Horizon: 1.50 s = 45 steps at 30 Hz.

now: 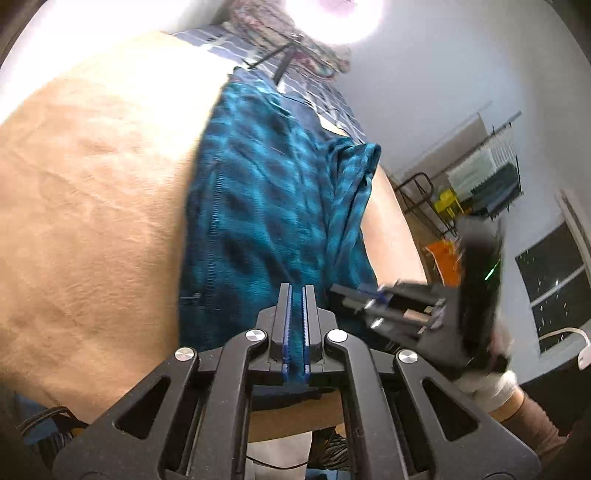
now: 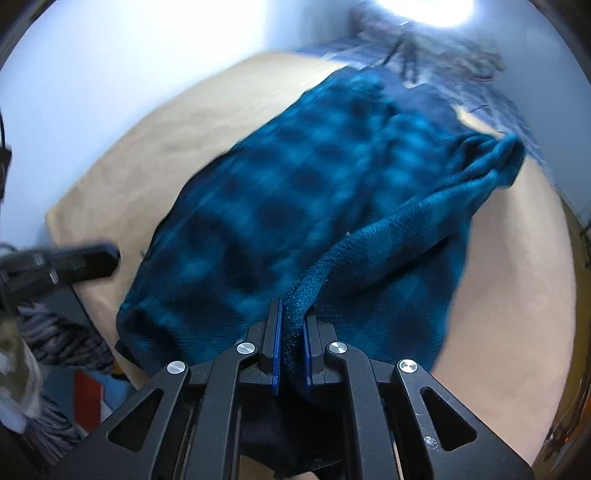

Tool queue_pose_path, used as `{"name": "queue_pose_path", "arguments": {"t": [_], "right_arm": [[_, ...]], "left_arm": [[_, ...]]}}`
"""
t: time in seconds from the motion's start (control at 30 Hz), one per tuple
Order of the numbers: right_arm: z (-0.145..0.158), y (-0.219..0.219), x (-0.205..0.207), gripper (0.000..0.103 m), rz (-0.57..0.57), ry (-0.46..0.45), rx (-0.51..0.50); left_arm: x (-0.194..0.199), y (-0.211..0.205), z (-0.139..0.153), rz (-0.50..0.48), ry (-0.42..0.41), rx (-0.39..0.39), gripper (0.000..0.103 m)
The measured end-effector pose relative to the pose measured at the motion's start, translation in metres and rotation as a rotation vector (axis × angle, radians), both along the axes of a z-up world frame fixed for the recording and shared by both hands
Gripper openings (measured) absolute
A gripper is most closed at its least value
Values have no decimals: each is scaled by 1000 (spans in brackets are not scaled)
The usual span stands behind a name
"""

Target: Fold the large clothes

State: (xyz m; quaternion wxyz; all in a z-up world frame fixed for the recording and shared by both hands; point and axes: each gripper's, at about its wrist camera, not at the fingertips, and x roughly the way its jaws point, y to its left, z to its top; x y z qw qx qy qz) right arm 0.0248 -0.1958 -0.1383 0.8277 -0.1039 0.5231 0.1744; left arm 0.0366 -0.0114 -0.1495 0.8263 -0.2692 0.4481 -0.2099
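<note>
A large teal and dark blue checked fleece garment [image 1: 266, 206] lies stretched lengthwise over a tan bed sheet [image 1: 92, 206]. My left gripper [image 1: 296, 291] is shut on the garment's near edge, cloth between its blue pads. My right gripper [image 2: 293, 306] is shut on a bunched fold of the same garment [image 2: 314, 206] at its near end. The right gripper also shows in the left wrist view [image 1: 354, 295], just right of the left one. The left gripper shows blurred at the left of the right wrist view [image 2: 85, 258].
A blue checked blanket [image 1: 236, 48] and a patterned pile [image 1: 280, 33] lie at the bed's far end, under a bright lamp. A rack with boxes [image 1: 476, 184] and a dark window [image 1: 554, 273] stand to the right. The tan sheet [image 2: 498, 295] spreads both sides of the garment.
</note>
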Motion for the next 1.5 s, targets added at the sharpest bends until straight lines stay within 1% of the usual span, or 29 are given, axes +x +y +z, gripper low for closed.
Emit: {"name": "queue_pose_path", "arguments": {"t": [0.1, 0.17, 0.23, 0.27, 0.3, 0.33, 0.37, 0.4, 0.43, 0.47, 0.5, 0.53, 0.67, 0.73, 0.83, 0.87, 0.93, 0.97, 1.07, 1.2, 1.27, 1.37, 1.4, 1.43, 1.5], "right_arm": [[-24, 13, -2, 8, 40, 46, -45], [-33, 15, -3, 8, 58, 55, -73], [-36, 14, -4, 8, 67, 59, -79], [-35, 13, -4, 8, 68, 62, -74], [-33, 12, -6, 8, 79, 67, -64], [-31, 10, -8, 8, 94, 71, -54], [-31, 6, -8, 10, 98, 72, -42], [-29, -1, -9, 13, 93, 86, 5], [-27, -11, -9, 15, 74, 109, 79], [-26, -19, -9, 26, 56, 132, 141], [-25, -28, -8, 39, 39, 169, 221], [-23, -39, -9, 42, 25, 199, 313], [-9, -70, -13, 43, -22, 211, 488], [-2, -90, -13, 43, -49, 216, 585], [11, -109, -12, 43, -81, 207, 684], [14, -111, -9, 43, -88, 204, 704], [18, -120, -6, 43, -111, 204, 754], [20, -124, -5, 43, -119, 200, 748], [30, -126, 2, 43, -148, 139, 682], [42, -138, 17, 43, -203, 70, 604], [46, -147, 27, 43, -237, 41, 585], [51, -163, 52, 43, -293, -17, 520], [50, -167, 61, 41, -307, -35, 492], [50, -171, 72, 40, -324, -57, 457], [47, -178, 93, 40, -339, -79, 423]], "left_arm": [[2, 8, -6, 11, 21, -19, 1], [3, 6, -12, 1, 46, -29, 1], [4, -1, -18, -19, 70, -36, 1], [4, -5, -20, -33, 79, -36, 5], [4, -10, -21, -47, 82, -35, 16], [3, -15, -22, -61, 82, -34, 23], [3, -20, -22, -73, 80, -34, 37], [3, -23, -22, -79, 79, -35, 44], [3, -27, -22, -88, 79, -38, 44], [3, -31, -23, -97, 82, -40, 44], [3, -34, -23, -104, 87, -44, 44], [3, -36, -22, -108, 92, -48, 45], [8, -42, -29, -111, 136, -104, 48], [11, -45, -29, -110, 146, -116, 48], [15, -52, -29, -110, 162, -141, 48], [17, -56, -29, -114, 169, -155, 48], [20, -62, -28, -122, 172, -157, 48], [21, -67, -27, -126, 171, -153, 48], [24, -78, -25, -131, 168, -134, 51], [31, -92, -24, -136, 171, -102, 51], [32, -98, -23, -145, 164, -90, 51], [33, -106, -23, -158, 158, -73, 51], [33, -108, -23, -163, 155, -62, 51], [32, -109, -24, -166, 153, -53, 51], [33, -111, -25, -172, 146, -38, 51]]}}
